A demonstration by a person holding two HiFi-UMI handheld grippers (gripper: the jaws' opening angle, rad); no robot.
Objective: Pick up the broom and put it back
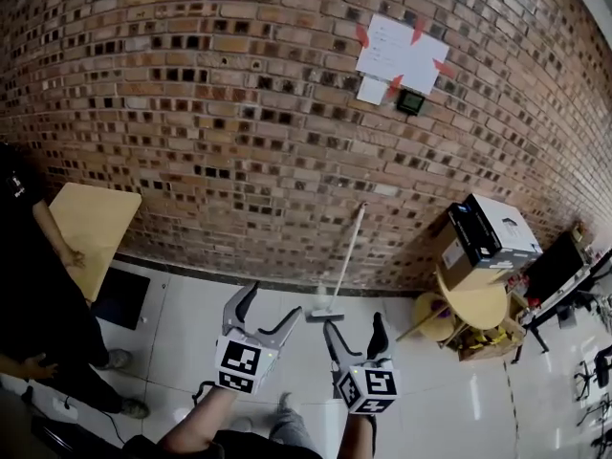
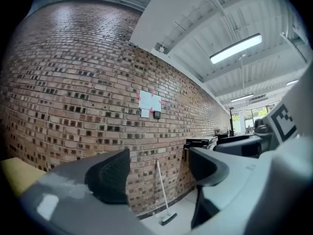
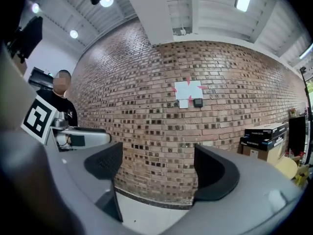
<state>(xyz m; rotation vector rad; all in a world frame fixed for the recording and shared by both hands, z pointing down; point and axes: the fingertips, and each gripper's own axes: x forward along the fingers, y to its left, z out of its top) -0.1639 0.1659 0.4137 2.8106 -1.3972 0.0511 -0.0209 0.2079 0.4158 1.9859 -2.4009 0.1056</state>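
A broom (image 1: 342,264) with a pale handle leans upright against the brick wall, its dark head on the floor (image 1: 323,314). In the left gripper view the broom (image 2: 163,195) shows between the jaws, still some way off. My left gripper (image 1: 272,310) is open and empty, just left of the broom head. My right gripper (image 1: 356,331) is also open and empty, just right of the head. In the right gripper view only wall and floor lie between the fingertips (image 3: 105,163).
A brick wall (image 1: 239,113) with a taped paper (image 1: 400,55) fills the back. A person (image 1: 38,285) stands at the left by a wooden table (image 1: 91,223). At the right stand a round table (image 1: 475,304), stacked boxes (image 1: 488,237) and a desk.
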